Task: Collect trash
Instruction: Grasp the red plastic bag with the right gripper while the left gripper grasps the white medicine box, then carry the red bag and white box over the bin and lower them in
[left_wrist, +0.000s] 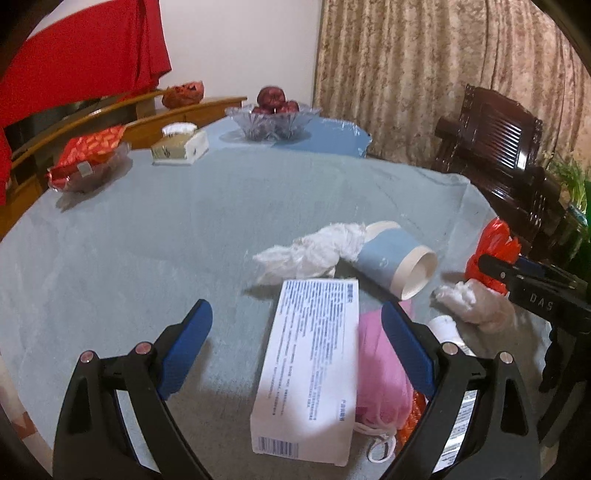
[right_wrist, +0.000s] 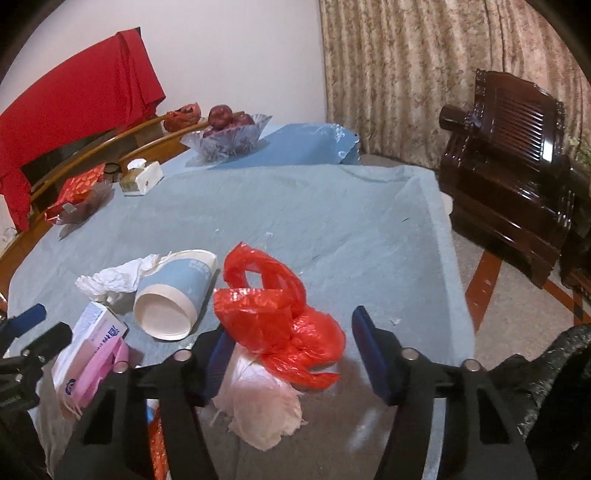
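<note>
On the table's blue cloth (left_wrist: 147, 229), the printed white box (left_wrist: 310, 365) lies between the spread, empty left gripper (left_wrist: 295, 332), while the red plastic bag (right_wrist: 273, 314) sits untouched between the open right gripper (right_wrist: 291, 343), marked "DAS".

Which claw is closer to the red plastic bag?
Right. The right claw has the red plastic bag between its open fingers. The left claw is off to the side, around the white box, with the bag beyond the paper cup.
</note>
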